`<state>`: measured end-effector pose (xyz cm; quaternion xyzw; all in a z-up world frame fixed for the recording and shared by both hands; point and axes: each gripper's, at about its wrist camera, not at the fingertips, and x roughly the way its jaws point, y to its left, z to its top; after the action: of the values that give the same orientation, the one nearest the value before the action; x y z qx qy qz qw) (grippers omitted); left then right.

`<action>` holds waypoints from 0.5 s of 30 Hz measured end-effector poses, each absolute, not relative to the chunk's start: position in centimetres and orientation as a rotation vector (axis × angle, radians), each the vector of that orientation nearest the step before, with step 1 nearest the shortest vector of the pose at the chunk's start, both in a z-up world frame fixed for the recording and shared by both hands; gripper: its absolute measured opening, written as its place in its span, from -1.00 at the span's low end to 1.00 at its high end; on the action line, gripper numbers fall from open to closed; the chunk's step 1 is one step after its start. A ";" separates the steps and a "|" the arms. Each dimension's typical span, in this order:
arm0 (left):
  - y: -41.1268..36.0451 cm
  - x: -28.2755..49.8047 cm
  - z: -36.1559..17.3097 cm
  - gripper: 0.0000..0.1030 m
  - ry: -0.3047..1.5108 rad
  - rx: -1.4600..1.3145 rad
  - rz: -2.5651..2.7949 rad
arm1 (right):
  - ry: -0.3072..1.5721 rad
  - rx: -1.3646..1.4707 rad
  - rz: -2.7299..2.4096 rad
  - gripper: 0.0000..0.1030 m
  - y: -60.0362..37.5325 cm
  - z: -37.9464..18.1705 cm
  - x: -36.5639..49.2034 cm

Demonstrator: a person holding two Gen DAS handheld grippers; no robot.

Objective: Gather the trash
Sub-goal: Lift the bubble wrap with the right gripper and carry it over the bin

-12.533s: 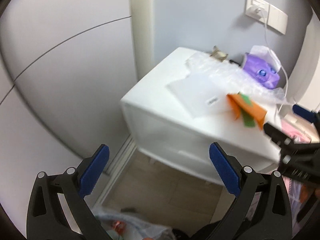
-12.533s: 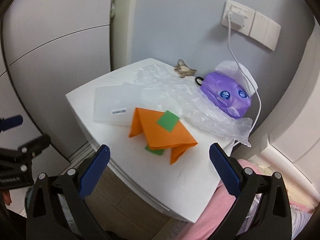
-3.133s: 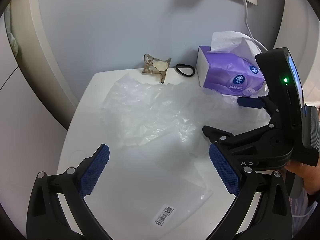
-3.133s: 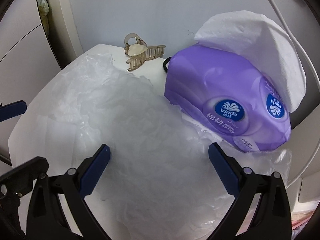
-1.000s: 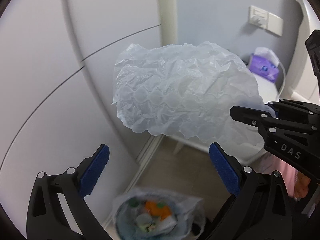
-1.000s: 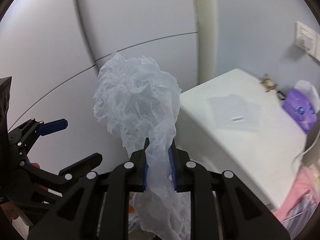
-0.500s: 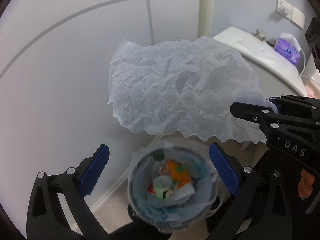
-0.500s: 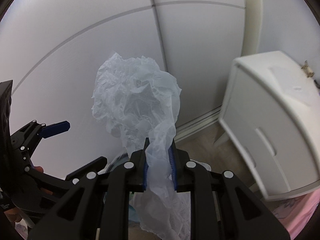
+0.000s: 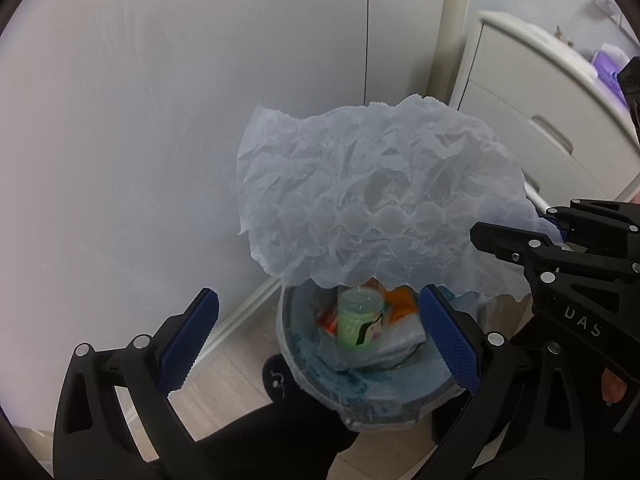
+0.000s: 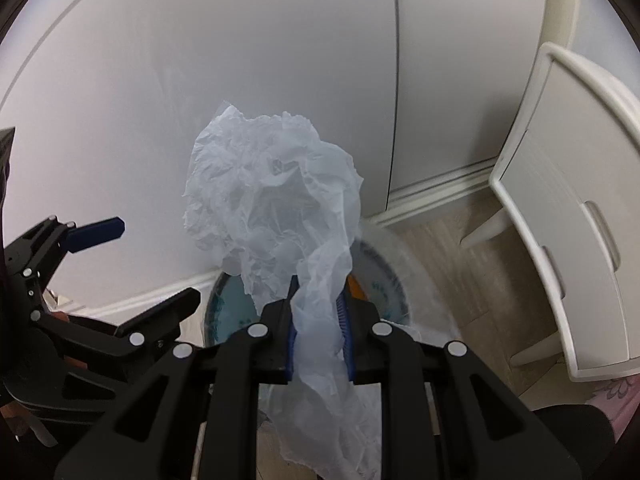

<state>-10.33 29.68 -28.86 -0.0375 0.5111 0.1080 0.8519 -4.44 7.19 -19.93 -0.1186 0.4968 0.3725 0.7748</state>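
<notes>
My right gripper (image 10: 318,322) is shut on a crumpled sheet of clear bubble wrap (image 10: 272,200) and holds it in the air right above a lined trash bin (image 10: 228,300). In the left wrist view the bubble wrap (image 9: 372,200) hangs over the bin (image 9: 372,396), which holds a green cup (image 9: 358,320), orange paper and other litter. The right gripper (image 9: 556,224) enters that view from the right. My left gripper (image 9: 316,336) is open and empty, near the bin's rim; it also shows at the left of the right wrist view (image 10: 136,256).
A white wall (image 9: 160,120) with a baseboard stands behind the bin. A white nightstand with drawers (image 10: 576,216) stands to the right, with a purple tissue pack (image 9: 608,60) on top. The floor is light wood (image 10: 448,248). A dark-clothed leg (image 9: 272,440) is below the bin.
Both grippers have swung left and down from the nightstand toward the bin. The bubble wrap, still held by the right gripper, now hangs lower and closer over the bin.
</notes>
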 end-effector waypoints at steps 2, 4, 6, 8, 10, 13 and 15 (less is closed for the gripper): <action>29.8 -10.3 -29.7 0.89 1.096 -0.083 0.231 | 1.090 -0.280 0.808 -0.64 7.6 -21.1 -4.6; 29.9 -10.1 -30.3 0.89 1.111 -0.096 0.230 | 1.110 -0.296 0.808 -0.64 8.3 -22.3 -4.6; 30.0 -9.8 -30.8 0.89 1.121 -0.101 0.225 | 1.131 -0.304 0.814 -0.64 8.8 -23.4 -4.4; 29.9 -9.3 -31.5 0.89 1.140 -0.084 0.237 | 1.148 -0.315 0.810 -0.64 9.1 -24.7 -4.6; 29.9 -8.9 -32.6 0.89 1.170 -0.076 0.243 | 1.182 -0.315 0.806 -0.64 9.4 -26.1 -4.1; 30.2 -8.6 -33.9 0.89 1.209 -0.079 0.243 | 1.209 -0.342 0.808 -0.64 9.8 -27.7 -4.6; 30.3 -8.6 -35.2 0.88 1.232 -0.082 0.250 | 1.235 -0.343 0.811 -0.64 10.0 -28.9 -4.4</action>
<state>-8.59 30.34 -35.18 -0.0384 0.5762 0.1167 0.8080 -4.44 10.02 -28.91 -0.1556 0.5602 0.3679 0.7257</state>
